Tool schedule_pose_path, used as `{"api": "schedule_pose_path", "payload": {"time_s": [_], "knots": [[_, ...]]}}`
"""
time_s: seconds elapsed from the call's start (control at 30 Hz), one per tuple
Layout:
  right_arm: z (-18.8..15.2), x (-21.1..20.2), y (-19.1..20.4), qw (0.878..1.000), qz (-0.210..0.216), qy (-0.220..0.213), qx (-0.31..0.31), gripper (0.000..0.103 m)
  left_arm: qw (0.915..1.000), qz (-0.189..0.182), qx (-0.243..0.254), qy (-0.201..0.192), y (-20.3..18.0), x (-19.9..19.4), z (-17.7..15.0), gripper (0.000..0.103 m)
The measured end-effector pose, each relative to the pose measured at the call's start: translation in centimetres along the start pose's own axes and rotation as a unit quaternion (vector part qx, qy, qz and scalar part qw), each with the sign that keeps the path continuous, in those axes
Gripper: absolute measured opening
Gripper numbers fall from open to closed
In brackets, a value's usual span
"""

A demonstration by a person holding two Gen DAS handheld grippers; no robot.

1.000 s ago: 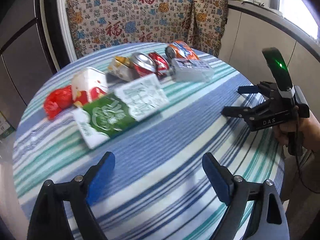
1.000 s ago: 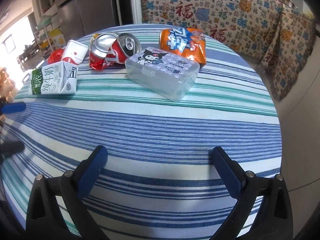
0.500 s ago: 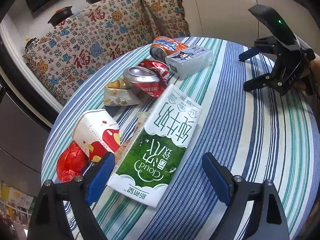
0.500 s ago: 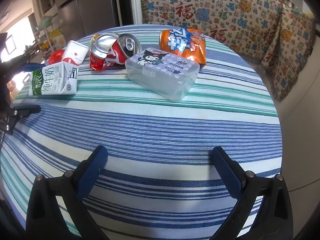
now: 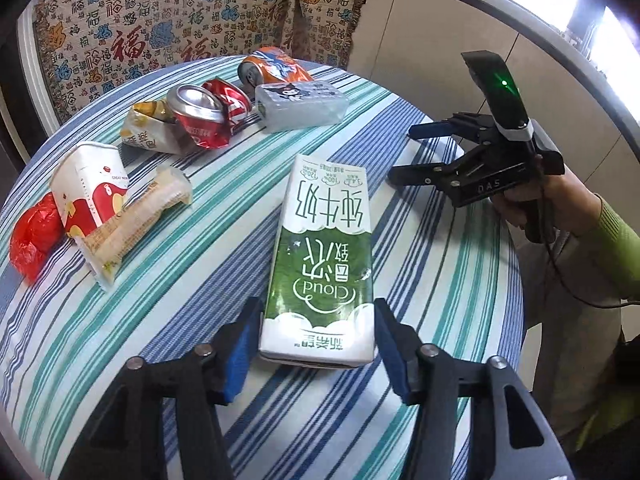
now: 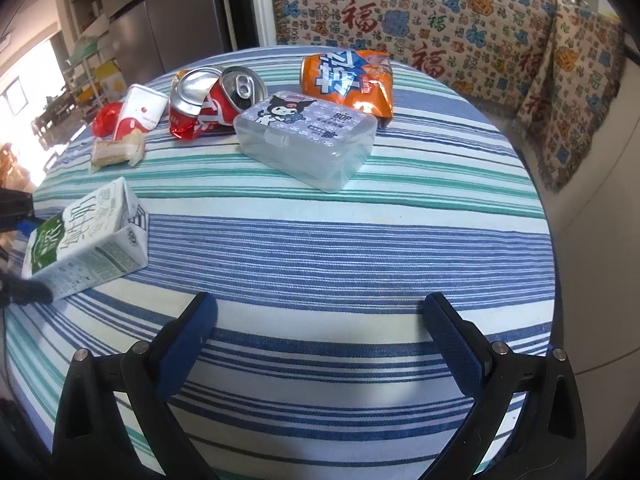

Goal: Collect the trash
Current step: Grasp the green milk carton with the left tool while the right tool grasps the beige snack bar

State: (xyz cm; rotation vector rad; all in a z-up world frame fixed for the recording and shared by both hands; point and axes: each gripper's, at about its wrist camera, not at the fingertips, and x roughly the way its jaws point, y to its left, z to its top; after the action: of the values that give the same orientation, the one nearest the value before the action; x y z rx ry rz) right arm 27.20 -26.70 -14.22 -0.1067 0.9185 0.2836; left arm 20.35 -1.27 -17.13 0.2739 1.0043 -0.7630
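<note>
The left gripper (image 5: pixel 316 344) is partly closed, while the right gripper (image 6: pixel 320 344) is spread wide, hovering.

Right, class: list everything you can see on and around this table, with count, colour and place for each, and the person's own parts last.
milk carton: 1, green-white, lying flat between the left pads
crushed cans: 2, red, far side
snack bag: 1, orange, far side
plastic box: 1, clear, mid-table
paper cup: 1, white-red, on its side
wrapper: 1, clear-beige, beside cup
plastic bag: 1, red, table edge
tablecloth: 1, blue-green striped
left hand-held gripper: black, blue pads
right hand-held gripper: open, empty
</note>
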Motion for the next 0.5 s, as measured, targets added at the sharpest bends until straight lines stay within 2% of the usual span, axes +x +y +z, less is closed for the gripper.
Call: {"api": "schedule_pose_path", "payload": {"time_s": [0.07,0.17,0.33,0.4,0.43,0.47,0.5], "knots": [[-0.1,0.0,-0.2,1.000,-0.002,0.000,0.000,0.103,0.9999,0.007,0.002,-0.012,-0.9,-0.1,0.2,0.074],[-0.3,0.0,-0.3,1.000,-0.002,-0.003,-0.002,0.103,0.9996,0.014,0.020,-0.014,-2.2,0.6,1.1,0.075],[-0.4,0.0,-0.5,1.000,0.000,-0.003,-0.005,0.103,0.9980,0.051,0.037,-0.004,-2.7,2.8,2.8,0.074],[-0.4,-0.1,-0.6,1.000,0.000,-0.003,-0.005,0.103,0.9979,0.054,0.036,-0.011,-2.9,3.1,2.9,0.071],[-0.4,0.0,-0.6,1.000,0.001,-0.002,-0.005,0.103,0.9977,0.056,0.033,-0.016,-3.0,3.0,2.8,0.054],[-0.4,0.0,-0.6,1.000,0.001,-0.002,-0.005,0.103,0.9980,0.055,0.027,-0.015,-3.0,3.1,2.6,0.048],[-0.4,0.0,-0.6,1.000,0.001,-0.002,-0.006,0.103,0.9980,0.058,0.018,-0.019,-3.1,2.9,2.2,0.048]]}}
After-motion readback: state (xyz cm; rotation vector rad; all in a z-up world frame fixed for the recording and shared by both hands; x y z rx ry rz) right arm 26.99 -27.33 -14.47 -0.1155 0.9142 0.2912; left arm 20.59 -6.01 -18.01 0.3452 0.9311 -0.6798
